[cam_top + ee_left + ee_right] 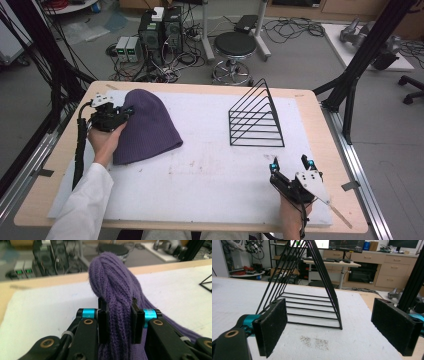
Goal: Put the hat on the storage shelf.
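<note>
**Knit hat pinched at one fold; slip and snag are the risks**

Nearest the person, at the near right of the table (320,125), the right gripper (290,165) rests on the white mat (210,170) with its jaws spread wide and nothing between them. In the right gripper view its black pads (272,326) frame the wire rack ahead. If this hand pushes forward carelessly, a jaw could strike the light frame and shove it across the mat.

Farther in on the left, the left gripper (119,321) is clamped on a bunched fold of the purple knit hat (145,125). The rest of the hat lies slumped on the mat, just right of that hand. The hold takes in only a narrow ridge of soft, stretchy knit, so a quick lift could let the fabric creep out of the jaws, or the hat could hang lopsided and drag.

Farther right, the black wire rack (256,117) stands upright, well apart from the hat. Its thin bars could catch the loose knit if the hat is swept over them, and a snag would probably tip the rack.
</note>
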Available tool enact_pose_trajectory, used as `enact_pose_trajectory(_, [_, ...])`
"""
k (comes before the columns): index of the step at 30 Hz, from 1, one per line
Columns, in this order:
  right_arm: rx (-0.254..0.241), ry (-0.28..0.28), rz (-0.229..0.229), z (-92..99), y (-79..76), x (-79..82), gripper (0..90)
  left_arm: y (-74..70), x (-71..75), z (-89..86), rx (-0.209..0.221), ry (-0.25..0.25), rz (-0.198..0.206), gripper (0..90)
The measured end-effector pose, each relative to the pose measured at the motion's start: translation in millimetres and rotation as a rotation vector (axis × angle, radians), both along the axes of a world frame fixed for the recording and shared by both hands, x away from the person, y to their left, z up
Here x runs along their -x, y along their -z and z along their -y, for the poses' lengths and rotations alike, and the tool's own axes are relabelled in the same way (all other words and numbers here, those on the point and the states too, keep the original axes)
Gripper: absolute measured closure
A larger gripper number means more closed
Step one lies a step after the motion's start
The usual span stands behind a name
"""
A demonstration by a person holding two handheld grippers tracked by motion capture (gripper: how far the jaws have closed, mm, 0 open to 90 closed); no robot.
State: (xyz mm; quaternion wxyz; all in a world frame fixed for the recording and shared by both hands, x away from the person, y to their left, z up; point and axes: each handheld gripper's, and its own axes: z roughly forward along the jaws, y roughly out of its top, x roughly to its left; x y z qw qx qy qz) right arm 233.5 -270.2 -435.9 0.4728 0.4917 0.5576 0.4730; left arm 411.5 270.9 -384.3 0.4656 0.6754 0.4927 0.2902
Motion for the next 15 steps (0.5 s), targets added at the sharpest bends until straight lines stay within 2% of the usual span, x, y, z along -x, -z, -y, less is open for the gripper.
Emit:
enact_pose_trajectory(1, [-0.004,0.001,-0.002,-0.4,0.1,0.2,12.8,-4.5,6.3,3.7,-0.01,0.017,0.031,74.1])
enact_pose_trajectory(2, [-0.003,0.001,-0.002,-0.4,0.1,0.2,12.9,-4.5,6.3,3.7,-0.01,0.017,0.031,74.1])
enact_pose_trajectory(3, [0.002,0.0,0.0,0.0,-0.1,0.1,12.9,-9.7,11.8,7.8,-0.016,0.028,0.063,74.1])
enact_pose_trajectory(4, [-0.003,0.001,-0.003,-0.5,0.0,0.3,12.9,-9.7,11.8,7.8,-0.016,0.028,0.063,74.2])
enact_pose_trajectory(5, [-0.004,0.002,-0.002,-0.6,0.0,0.2,12.8,-17.4,18.8,12.1,-0.009,0.043,0.111,74.2])
enact_pose_trajectory(6, [-0.004,0.002,-0.002,-0.6,0.0,0.2,12.8,-17.4,18.8,12.1,-0.009,0.043,0.111,74.3])
enact_pose_trajectory(8, [-0.003,0.001,-0.004,-0.6,0.0,0.1,12.9,-24.0,25.1,15.0,0.002,0.051,0.152,74.3])
enact_pose_trajectory(9, [0.0,0.001,-0.001,-0.4,0.0,0.0,12.8,-30.2,31.8,17.5,0.008,0.053,0.19,74.3])
enact_pose_trajectory(10, [0.0,0.0,-0.003,-0.4,0.0,0.1,12.9,-30.2,31.8,17.5,0.008,0.053,0.19,74.4])
enact_pose_trajectory(11, [0.001,0.001,-0.002,-0.4,0.0,0.1,12.9,-35.6,38.1,19.8,0.012,0.06,0.225,74.4])
enact_pose_trajectory(12, [0.001,0.001,-0.002,-0.4,0.0,0.1,12.9,-35.6,38.1,19.8,0.012,0.06,0.225,74.4])
enact_pose_trajectory(13, [-0.004,0.001,-0.004,-0.5,0.0,0.1,12.9,-40.4,44.5,23.1,0.009,0.063,0.262,74.4])
enact_pose_trajectory(14, [-0.003,0.002,-0.004,-0.5,0.1,0.1,12.8,-40.4,44.5,23.1,0.009,0.063,0.262,74.4])
enact_pose_trajectory(15, [0.002,0.001,0.0,-0.1,0.0,-0.1,12.9,-42.9,47.6,24.7,0.006,0.064,0.28,74.4])
